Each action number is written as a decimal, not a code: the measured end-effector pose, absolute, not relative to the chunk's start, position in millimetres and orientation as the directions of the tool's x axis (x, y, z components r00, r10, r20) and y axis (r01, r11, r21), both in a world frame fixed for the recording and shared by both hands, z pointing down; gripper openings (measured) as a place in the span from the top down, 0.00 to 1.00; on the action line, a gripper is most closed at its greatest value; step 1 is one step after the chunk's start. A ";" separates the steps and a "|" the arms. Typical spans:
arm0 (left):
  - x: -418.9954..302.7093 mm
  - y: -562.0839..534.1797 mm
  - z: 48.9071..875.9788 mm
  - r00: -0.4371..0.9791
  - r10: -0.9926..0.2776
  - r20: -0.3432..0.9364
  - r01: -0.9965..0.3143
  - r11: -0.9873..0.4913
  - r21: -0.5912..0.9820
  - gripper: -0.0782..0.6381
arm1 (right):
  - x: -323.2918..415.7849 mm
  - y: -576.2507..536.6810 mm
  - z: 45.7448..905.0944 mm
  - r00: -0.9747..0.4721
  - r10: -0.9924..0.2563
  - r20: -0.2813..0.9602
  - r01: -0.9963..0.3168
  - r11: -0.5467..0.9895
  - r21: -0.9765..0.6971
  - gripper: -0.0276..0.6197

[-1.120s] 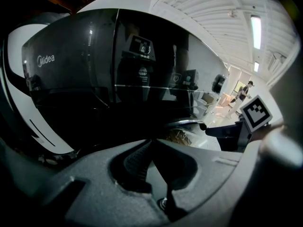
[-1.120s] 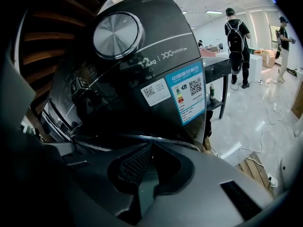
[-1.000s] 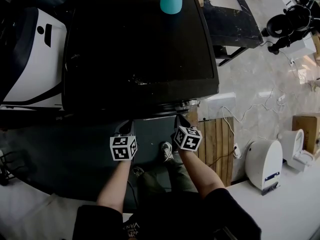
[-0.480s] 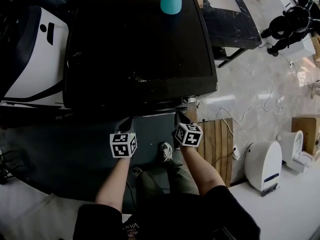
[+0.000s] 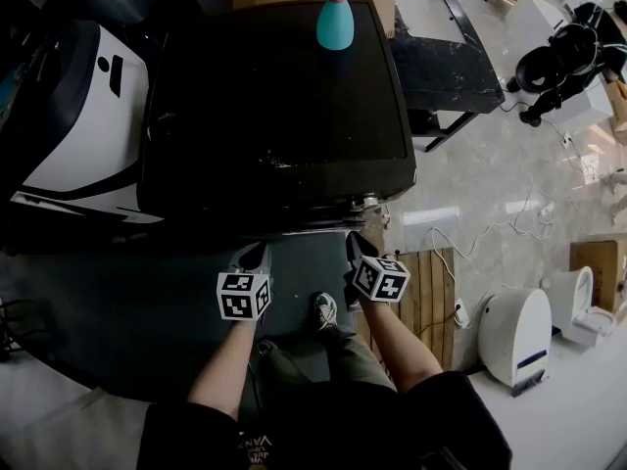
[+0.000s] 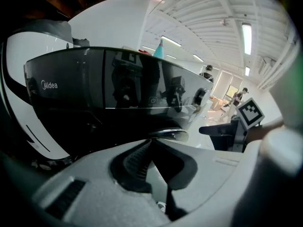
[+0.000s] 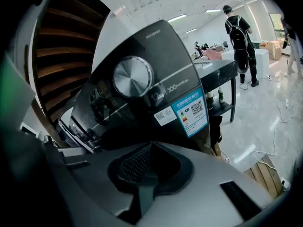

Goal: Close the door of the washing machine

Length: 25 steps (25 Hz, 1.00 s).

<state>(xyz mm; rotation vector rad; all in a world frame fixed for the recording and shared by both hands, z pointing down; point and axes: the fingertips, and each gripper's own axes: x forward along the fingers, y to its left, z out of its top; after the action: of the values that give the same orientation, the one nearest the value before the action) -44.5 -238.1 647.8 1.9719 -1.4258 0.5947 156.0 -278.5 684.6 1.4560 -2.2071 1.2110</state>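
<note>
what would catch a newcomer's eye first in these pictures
The big black washing machine fills the middle of the head view, with a teal bottle standing at its far edge. In front of it hang the left gripper and right gripper, both shut and empty.

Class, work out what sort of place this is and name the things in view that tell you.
Probably a workshop or test hall, not a home: the washing machine stands on an open polished floor under a high ceiling with strip lights.
</note>
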 end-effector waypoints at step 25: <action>-62.7 -101.4 488.6 0.569 -0.705 0.424 -0.821 -0.513 0.251 0.88 | 145.3 -133.9 490.3 -0.336 -0.873 0.352 -0.844 0.114 -0.524 0.96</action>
<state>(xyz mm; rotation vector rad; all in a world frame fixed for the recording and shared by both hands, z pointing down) -62.7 -101.4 488.6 2.3815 -1.2309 0.3746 145.3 -133.9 490.3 1.8342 -2.3763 1.0650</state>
